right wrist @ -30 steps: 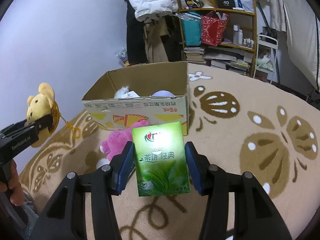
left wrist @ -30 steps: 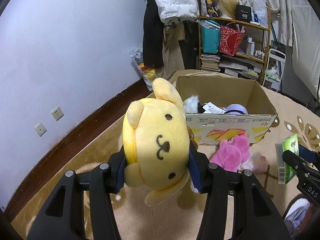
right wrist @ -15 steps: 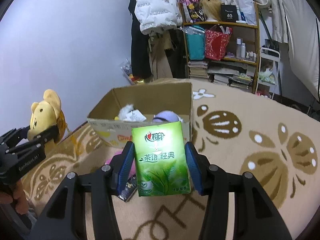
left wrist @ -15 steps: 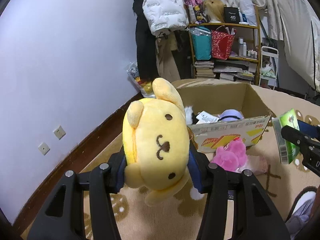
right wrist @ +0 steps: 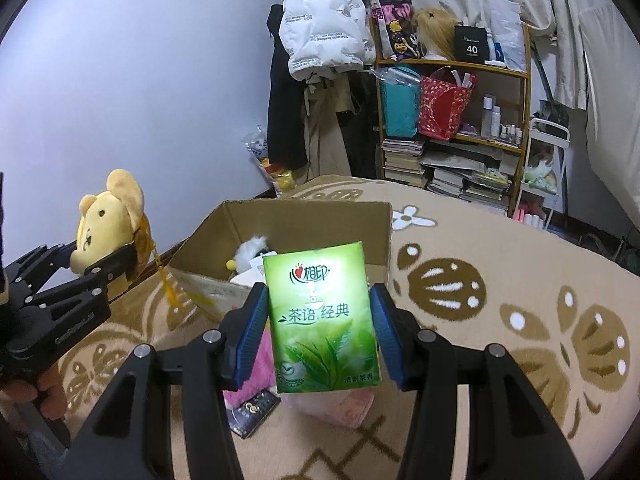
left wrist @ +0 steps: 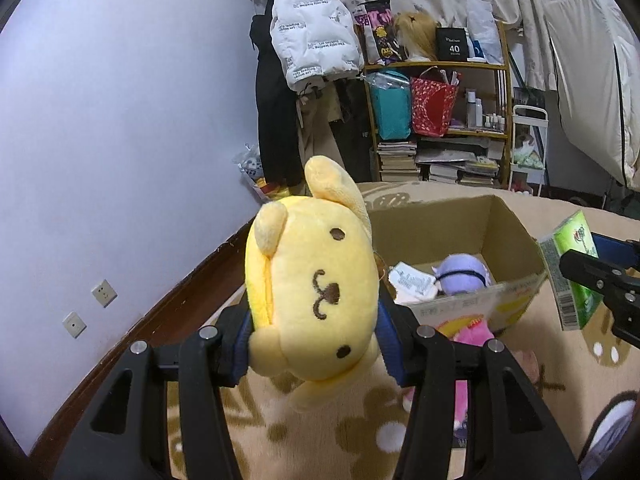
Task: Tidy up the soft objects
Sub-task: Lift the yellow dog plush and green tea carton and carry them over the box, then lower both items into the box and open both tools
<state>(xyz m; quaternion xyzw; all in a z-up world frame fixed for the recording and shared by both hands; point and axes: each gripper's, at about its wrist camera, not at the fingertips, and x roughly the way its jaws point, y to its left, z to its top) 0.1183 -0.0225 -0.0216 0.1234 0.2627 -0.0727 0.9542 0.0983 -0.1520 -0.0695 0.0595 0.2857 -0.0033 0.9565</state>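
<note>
Ahead of both tools and below them sits the open cardboard box (left wrist: 460, 236), its mouth facing up on the patterned carpet (right wrist: 500, 280); we judge it the collecting place, since a purple plush (left wrist: 464, 274) and a white fluffy toy (right wrist: 250, 250) already lie inside. Our left tool (left wrist: 316, 320) clamps the yellow dog plush (left wrist: 312, 292) by the sides of its head, face toward the camera, lifted clear of the carpet just short of the box's near wall, presumably to drop it in. Our right tool (right wrist: 320, 320) pinches the green tissue pack (right wrist: 322, 320) upright by its two narrow sides, so it stays flat and uncrushed. Below the right tool, a pink plush (right wrist: 256, 368) waits on the carpet outside the box.
</note>
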